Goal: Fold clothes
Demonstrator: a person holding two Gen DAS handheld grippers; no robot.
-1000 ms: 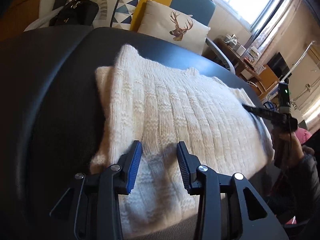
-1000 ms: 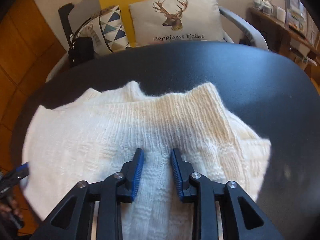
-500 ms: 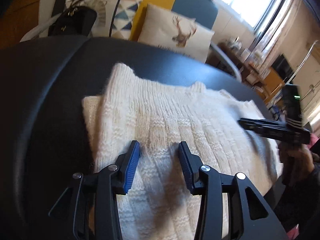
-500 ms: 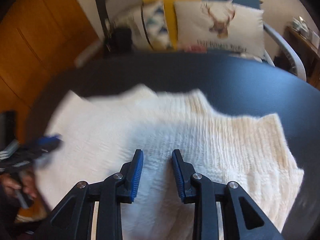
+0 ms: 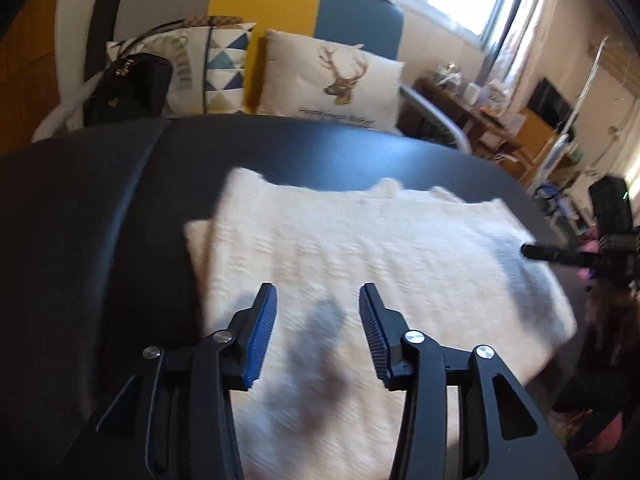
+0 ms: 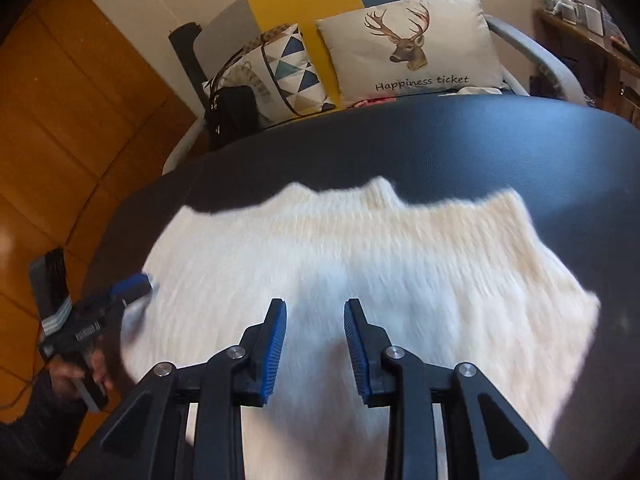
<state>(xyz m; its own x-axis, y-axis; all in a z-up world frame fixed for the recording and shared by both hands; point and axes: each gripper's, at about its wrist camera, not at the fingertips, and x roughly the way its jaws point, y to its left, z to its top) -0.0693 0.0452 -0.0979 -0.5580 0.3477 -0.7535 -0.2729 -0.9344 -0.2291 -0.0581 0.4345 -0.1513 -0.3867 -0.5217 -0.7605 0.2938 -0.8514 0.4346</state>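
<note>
Two grippers, left gripper [image 5: 317,308] and right gripper [image 6: 315,318], hover spread and empty above the white sweater [image 6: 360,264] at frame centre. Bare dark tabletop [image 6: 480,152] borders its upper edge. Motion blur obscures the knit; its near hem is cut off.

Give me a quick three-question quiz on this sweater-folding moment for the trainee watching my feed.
1. True or false: the left gripper is clamped on the sweater.
2. Multiple choice: what animal is printed on the pillow behind the table? A) cat B) deer C) owl
3. Fill in: the sweater lies on a ____ table.

Key:
1. False. Its jaws stand open above the knit, holding nothing; the right gripper is open too.
2. B.
3. Black.
</note>
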